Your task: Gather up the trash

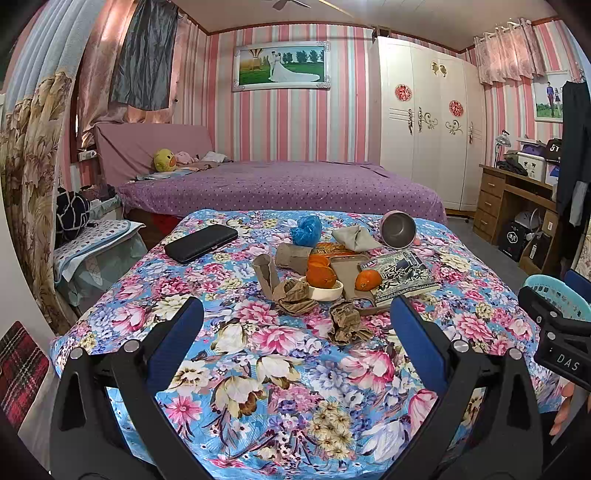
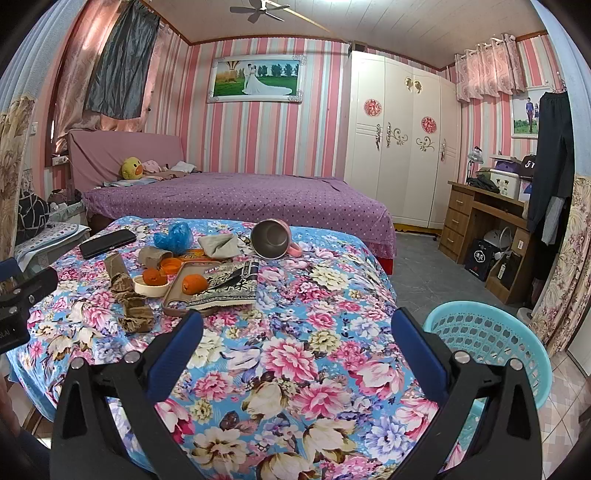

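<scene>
Both empty and spread wide: left tool (image 1: 295, 317) and right tool (image 2: 295, 328), hovering over the tabletop's (image 1: 258, 387) near edge. Best to take the crumpled brown paper (image 1: 345, 325) mid-tabletop first, pinching its bulk, then carry to the basket (image 2: 491, 343) off the right edge.

The walls (image 2: 280, 133) had pink, white and grey vertical stripes. A framed wedding picture (image 2: 256, 78) hung above a bed (image 2: 236, 201) with a purple dotted cover. A white wardrobe (image 2: 399, 140) stood to the right, and beside it a brown wooden desk (image 2: 476, 221). The floor (image 2: 436, 269) was grey. A ceiling fan (image 2: 258, 9) hung on the white ceiling.
</scene>
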The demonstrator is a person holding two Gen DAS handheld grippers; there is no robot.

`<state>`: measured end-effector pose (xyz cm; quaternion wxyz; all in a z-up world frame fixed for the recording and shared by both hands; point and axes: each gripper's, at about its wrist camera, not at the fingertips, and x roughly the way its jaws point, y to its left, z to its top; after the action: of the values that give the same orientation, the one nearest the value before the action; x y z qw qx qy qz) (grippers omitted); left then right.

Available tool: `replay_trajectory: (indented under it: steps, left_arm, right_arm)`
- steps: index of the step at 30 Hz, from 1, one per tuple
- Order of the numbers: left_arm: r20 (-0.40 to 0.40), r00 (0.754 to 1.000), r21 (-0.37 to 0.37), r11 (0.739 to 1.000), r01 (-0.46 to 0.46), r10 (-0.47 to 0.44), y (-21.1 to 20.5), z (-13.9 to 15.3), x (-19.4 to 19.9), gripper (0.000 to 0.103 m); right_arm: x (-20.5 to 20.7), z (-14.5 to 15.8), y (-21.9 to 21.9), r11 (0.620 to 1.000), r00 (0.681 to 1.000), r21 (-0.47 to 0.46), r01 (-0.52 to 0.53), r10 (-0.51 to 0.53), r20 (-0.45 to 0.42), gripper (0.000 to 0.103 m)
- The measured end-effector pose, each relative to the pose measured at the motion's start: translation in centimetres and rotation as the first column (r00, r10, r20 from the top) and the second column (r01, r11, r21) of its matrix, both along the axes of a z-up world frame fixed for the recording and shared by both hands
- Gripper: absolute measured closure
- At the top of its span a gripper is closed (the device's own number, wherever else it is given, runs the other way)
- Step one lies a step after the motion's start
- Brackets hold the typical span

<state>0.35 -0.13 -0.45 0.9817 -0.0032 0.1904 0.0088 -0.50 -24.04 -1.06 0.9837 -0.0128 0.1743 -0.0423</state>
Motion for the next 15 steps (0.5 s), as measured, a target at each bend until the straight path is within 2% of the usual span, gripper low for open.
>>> replay_trajectory:
  steps: [15]
  left_arm:
    - [-0.003, 1.0, 0.004, 1.0, -0.001, 0.001, 0.11, -0.24, 0.02, 0.005]
  right_arm:
    - [0.13, -0.13, -0.04, 1.0, 1.0, -0.002, 0.001, -0.001, -0.001, 0.004]
